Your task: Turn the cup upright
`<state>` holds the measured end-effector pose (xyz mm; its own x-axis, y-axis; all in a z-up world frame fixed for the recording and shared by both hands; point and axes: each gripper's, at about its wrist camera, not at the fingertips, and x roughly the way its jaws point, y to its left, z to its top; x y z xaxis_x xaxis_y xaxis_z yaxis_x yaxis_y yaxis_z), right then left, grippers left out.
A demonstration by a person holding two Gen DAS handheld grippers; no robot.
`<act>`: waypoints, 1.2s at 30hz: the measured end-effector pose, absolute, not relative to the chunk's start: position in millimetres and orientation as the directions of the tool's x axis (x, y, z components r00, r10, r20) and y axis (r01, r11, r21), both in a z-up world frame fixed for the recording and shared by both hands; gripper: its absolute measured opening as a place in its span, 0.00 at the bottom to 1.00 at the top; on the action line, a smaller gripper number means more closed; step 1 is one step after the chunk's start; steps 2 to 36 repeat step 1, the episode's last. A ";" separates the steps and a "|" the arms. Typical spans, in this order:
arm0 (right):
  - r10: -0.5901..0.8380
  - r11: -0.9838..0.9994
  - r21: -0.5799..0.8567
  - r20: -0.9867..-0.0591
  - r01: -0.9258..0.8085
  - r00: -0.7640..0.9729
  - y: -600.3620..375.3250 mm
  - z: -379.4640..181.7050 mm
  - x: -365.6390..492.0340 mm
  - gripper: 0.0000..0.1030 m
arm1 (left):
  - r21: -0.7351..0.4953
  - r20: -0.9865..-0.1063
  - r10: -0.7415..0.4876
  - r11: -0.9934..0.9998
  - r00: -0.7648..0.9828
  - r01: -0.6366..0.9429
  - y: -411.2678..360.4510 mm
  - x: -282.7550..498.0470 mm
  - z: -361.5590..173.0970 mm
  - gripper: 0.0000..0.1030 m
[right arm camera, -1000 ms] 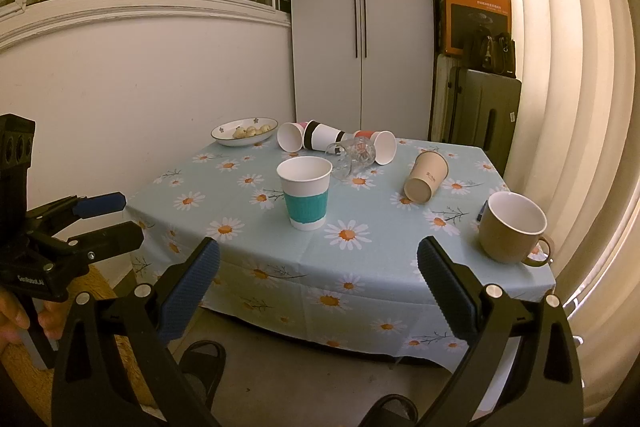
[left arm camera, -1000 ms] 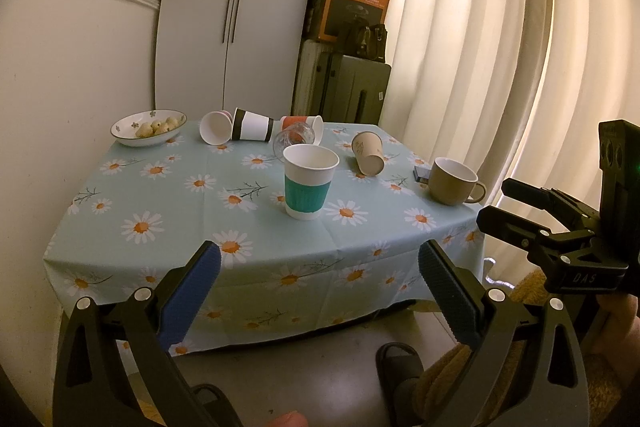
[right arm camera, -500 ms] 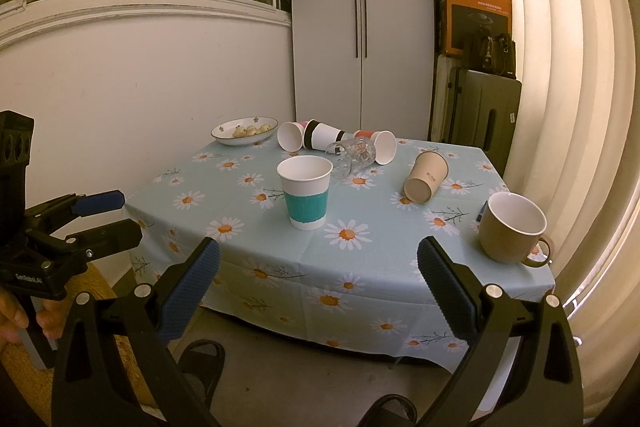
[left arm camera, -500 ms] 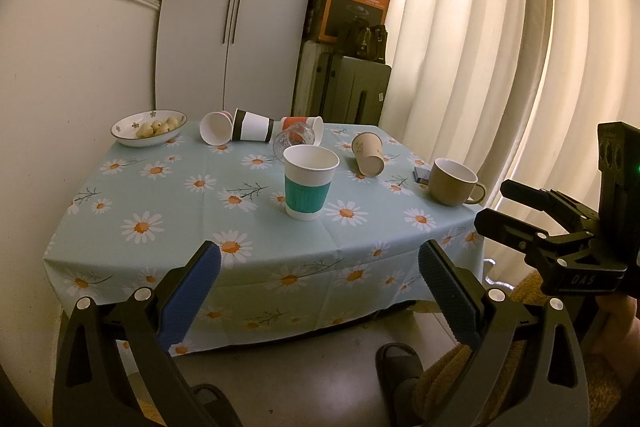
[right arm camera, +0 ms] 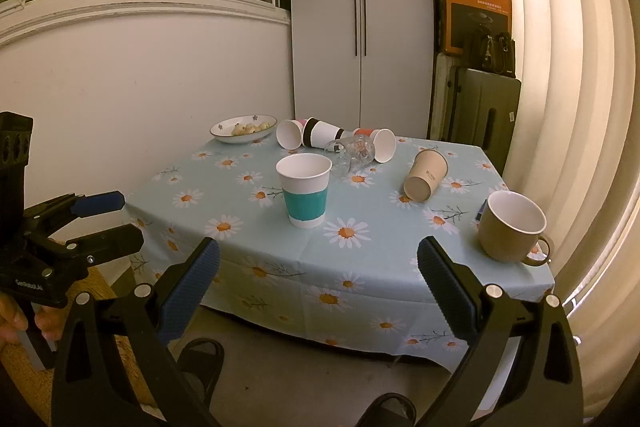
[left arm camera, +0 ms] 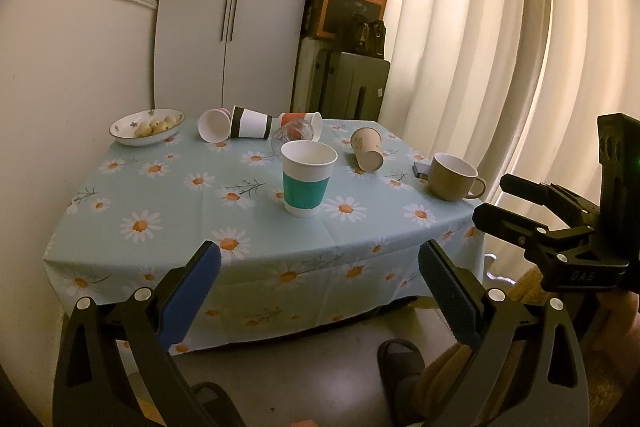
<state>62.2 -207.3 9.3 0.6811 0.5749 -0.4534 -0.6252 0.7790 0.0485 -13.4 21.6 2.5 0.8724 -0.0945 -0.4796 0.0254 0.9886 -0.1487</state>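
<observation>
both claws spread, holding nothing: left claw (left arm camera: 319,285), right claw (right arm camera: 318,281), short of the near edge of the surface (right arm camera: 400,259). tan paper cup (right arm camera: 425,175) lies on its side, right of centre, well apart from both. judged light, thin-walled, crushable; grip gently mid-wall.

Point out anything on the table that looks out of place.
Several cups lie tipped over: the tan paper cup, a clear glass, and three paper cups at the back. No spill shows. The teal-banded cup and mug stand upright.
</observation>
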 end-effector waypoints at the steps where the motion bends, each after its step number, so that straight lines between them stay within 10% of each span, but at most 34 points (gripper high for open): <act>1: 0.575 0.779 0.049 -0.454 -0.625 0.681 -206.7 9.3 62.6 0.95 | -0.149 -0.480 -0.094 0.988 0.872 0.024 21.3 -12.9 2.6 0.94; 36: 0.575 0.779 0.049 -0.454 -0.625 0.681 -206.7 9.3 62.6 0.95 | -0.149 -0.480 -0.094 0.988 0.872 0.024 21.3 -12.9 2.6 0.94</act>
